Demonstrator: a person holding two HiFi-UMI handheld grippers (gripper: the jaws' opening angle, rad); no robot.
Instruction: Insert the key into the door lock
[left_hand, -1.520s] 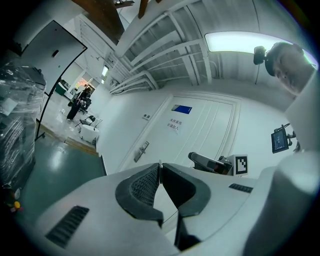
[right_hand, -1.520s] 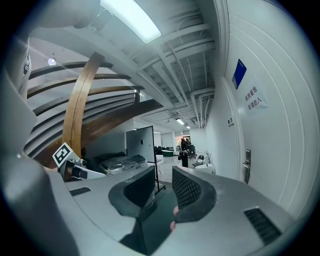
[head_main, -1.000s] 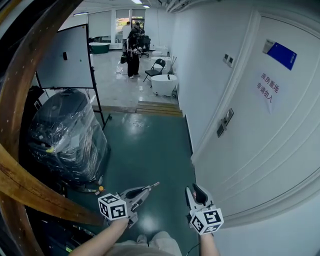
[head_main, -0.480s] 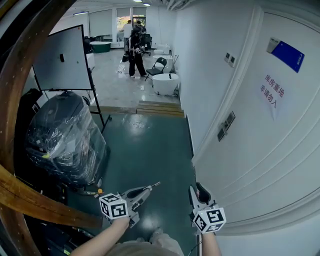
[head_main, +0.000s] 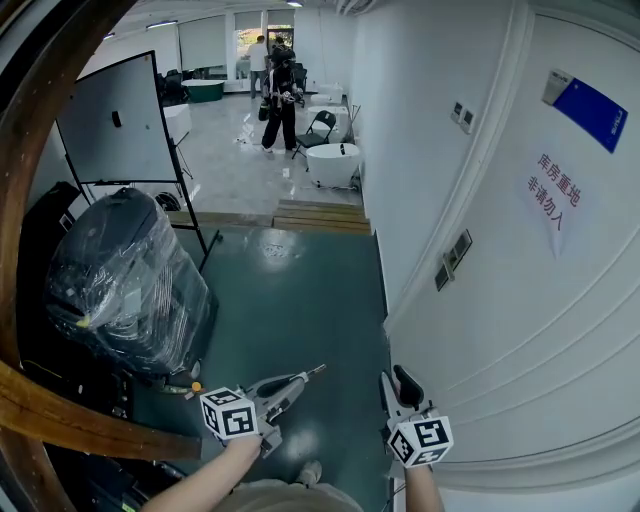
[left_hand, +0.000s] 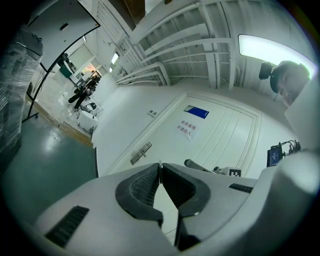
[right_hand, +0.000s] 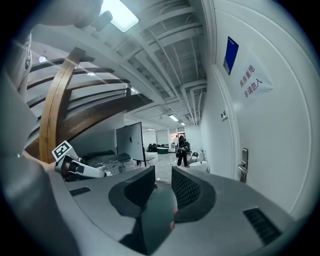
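Key (head_main: 317, 370) pinched at tip of left gripper (head_main: 300, 378), jaws pressed together. Right gripper (head_main: 395, 383) spread, empty. Door lock (head_main: 454, 253) on white door (head_main: 540, 330) ahead-right, well apart from key. Plastic-wrapped machine (head_main: 125, 285) at left.

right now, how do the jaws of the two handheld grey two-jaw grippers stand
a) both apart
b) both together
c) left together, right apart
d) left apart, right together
c: the left gripper has its black ribbed pads pressed together on a thin silvery sliver, likely the key, while the right gripper shows a clear gap between its pads.
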